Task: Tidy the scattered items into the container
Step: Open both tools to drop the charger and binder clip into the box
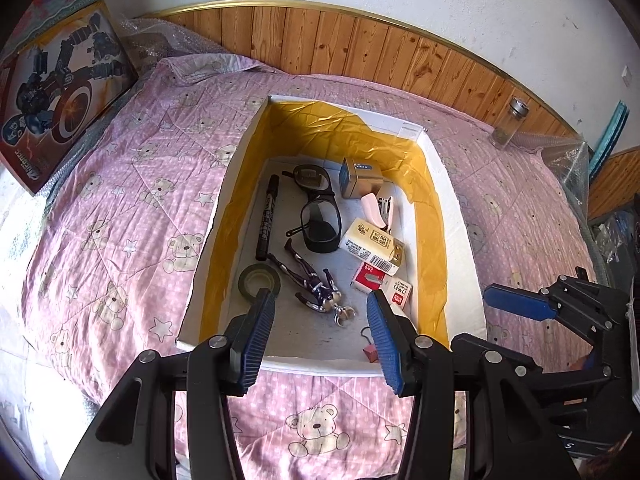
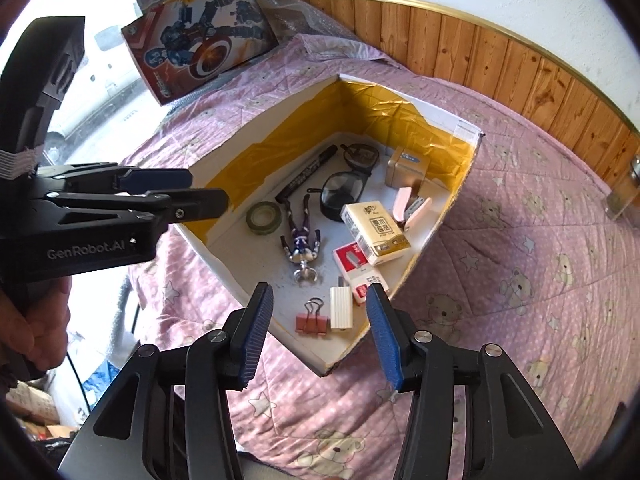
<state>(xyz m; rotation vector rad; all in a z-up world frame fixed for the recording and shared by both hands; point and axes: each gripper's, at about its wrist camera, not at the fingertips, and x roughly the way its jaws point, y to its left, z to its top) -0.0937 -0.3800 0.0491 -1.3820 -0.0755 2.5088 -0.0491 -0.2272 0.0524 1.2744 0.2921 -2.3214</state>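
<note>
A white box [image 1: 460, 236] [image 2: 224, 258] lined with yellow foil sits on the pink bed cover. Inside lie a black marker [image 1: 267, 220], glasses [image 1: 320, 216], a tape roll [image 1: 259, 280] [image 2: 263, 218], a toy figure [image 1: 316, 284] [image 2: 302, 236], a tissue pack [image 1: 372, 244] [image 2: 374, 232], a red staple box [image 1: 380, 282], a pink stapler [image 1: 380, 208] [image 2: 412, 208], a gold tin [image 1: 360, 182], a binder clip [image 2: 312, 320] and a white ribbed case [image 2: 341, 307]. My left gripper [image 1: 320, 332] hovers open over the box's near edge, empty. My right gripper [image 2: 318, 328] is open too, empty, above the box's near corner.
Toy boxes [image 1: 60, 80] [image 2: 200, 48] lean at the far left of the bed. A glass jar [image 1: 510, 126] stands at the far right by the wood-panelled wall. Bubble wrap [image 1: 568, 160] lies at the right edge. A hand [image 2: 36, 320] holds the left gripper's handle.
</note>
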